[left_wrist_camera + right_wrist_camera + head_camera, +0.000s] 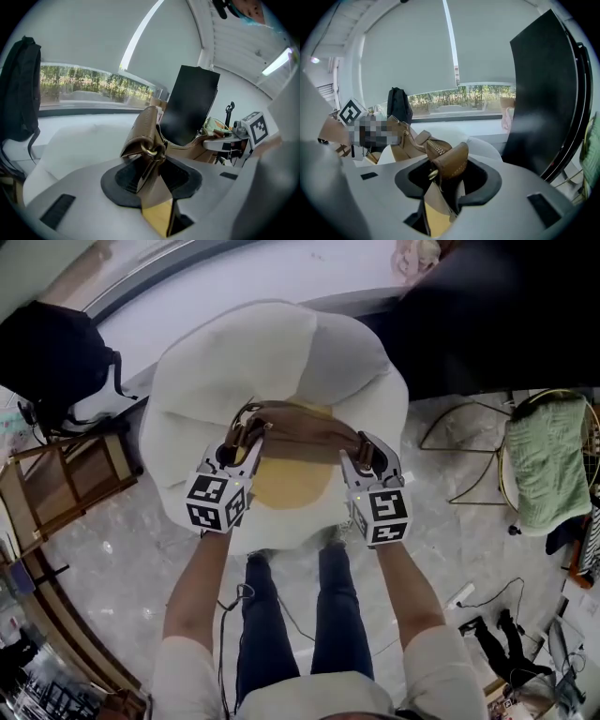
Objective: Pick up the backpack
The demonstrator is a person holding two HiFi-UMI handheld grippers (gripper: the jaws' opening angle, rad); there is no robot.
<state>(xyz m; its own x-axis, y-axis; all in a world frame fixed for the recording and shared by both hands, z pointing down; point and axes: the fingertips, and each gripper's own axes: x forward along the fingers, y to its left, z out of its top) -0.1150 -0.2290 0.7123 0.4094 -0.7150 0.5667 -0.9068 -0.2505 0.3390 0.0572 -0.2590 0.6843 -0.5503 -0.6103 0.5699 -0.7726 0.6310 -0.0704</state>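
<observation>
Brown backpack point(305, 432) hanging between the left gripper point(246, 439) and right gripper point(361, 454), each set of jaws clamped narrowly on one top corner, above a white cushion point(281, 343); seemingly soft, light, likely to sag between grips.

One tan backpack point(305, 432). Two grippers: the left gripper point(242, 439) and the right gripper point(361, 454). Two marker cubes point(216, 502), one on each gripper. One white cushion point(272, 343) with a single yellow centre. One black bag point(52, 357) at the far left. One wooden rack point(66, 479) on the left. One green cloth point(548, 460) on the right. One dark panel point(469, 315) at the far right.
</observation>
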